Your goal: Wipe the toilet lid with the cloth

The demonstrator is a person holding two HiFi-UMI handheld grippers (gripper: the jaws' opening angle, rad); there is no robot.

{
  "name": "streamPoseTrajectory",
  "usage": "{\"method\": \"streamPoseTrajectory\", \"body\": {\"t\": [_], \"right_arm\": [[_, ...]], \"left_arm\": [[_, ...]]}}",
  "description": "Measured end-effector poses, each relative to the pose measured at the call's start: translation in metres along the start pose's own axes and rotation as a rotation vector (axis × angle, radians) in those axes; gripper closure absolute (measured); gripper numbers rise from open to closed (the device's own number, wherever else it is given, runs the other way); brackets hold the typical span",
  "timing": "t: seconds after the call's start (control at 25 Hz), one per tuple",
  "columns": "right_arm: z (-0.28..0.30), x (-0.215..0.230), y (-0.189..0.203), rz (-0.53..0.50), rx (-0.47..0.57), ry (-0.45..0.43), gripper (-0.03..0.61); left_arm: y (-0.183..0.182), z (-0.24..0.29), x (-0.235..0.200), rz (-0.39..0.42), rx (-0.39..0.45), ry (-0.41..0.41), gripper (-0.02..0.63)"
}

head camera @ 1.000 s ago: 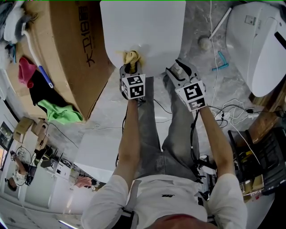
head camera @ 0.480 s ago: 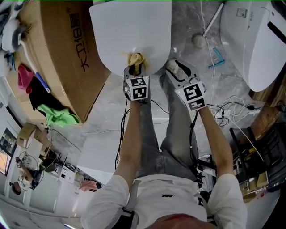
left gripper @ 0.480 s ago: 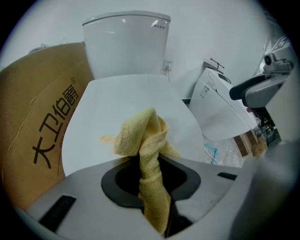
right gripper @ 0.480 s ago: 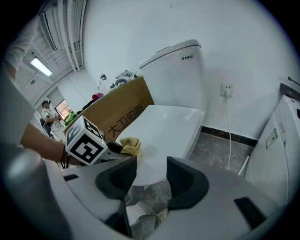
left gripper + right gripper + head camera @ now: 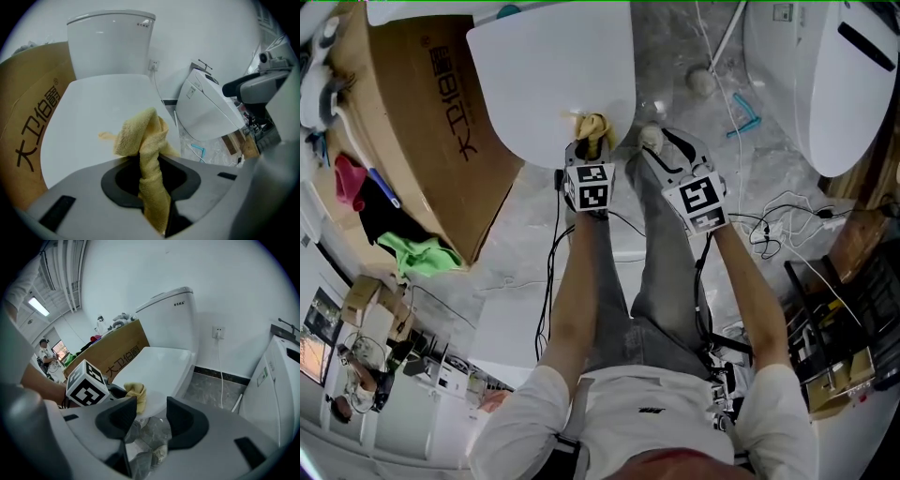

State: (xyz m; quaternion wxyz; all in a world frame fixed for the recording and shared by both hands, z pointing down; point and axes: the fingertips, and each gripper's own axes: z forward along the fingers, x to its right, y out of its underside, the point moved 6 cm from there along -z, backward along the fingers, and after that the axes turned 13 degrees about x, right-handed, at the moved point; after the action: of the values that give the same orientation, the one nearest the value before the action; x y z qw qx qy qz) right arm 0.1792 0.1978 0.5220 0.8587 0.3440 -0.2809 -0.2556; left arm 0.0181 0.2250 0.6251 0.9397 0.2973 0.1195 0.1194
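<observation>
The white toilet lid (image 5: 551, 80) lies closed, with the cistern (image 5: 110, 42) behind it. My left gripper (image 5: 590, 150) is shut on a yellow cloth (image 5: 143, 140), which is bunched between its jaws and hangs over the lid's near edge (image 5: 591, 125). In the right gripper view the cloth (image 5: 137, 393) shows beside the left gripper's marker cube. My right gripper (image 5: 661, 150) is open with nothing between its fingers, held to the right of the lid's front edge, above the floor.
A large cardboard box (image 5: 422, 112) stands left of the toilet. A second white toilet (image 5: 825, 75) lies at the right. Cables (image 5: 769, 220), a blue tool (image 5: 742, 112) and rubble lie on the grey floor. Coloured cloths (image 5: 417, 251) lie at the left.
The view has shifted: the lid and both grippers now sit lower and further left in the head view. The left gripper still holds the cloth at the lid's near edge.
</observation>
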Motion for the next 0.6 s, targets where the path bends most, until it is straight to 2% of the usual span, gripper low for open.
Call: {"method": "streamPoseTrajectory", "body": {"t": [0.28,0.6], "right_arm": [[-0.028,0.002,-0.011,-0.015,0.019,0.036,0.362],[-0.072,-0.007,-0.065,-0.040,0.065,0.066,0.362]], "left_arm": [[-0.028,-0.010,0.046,0.047,0.068,0.143,0.505],[-0.090,-0.069,0.062,0.085,0.169,0.167,0.505]]}}
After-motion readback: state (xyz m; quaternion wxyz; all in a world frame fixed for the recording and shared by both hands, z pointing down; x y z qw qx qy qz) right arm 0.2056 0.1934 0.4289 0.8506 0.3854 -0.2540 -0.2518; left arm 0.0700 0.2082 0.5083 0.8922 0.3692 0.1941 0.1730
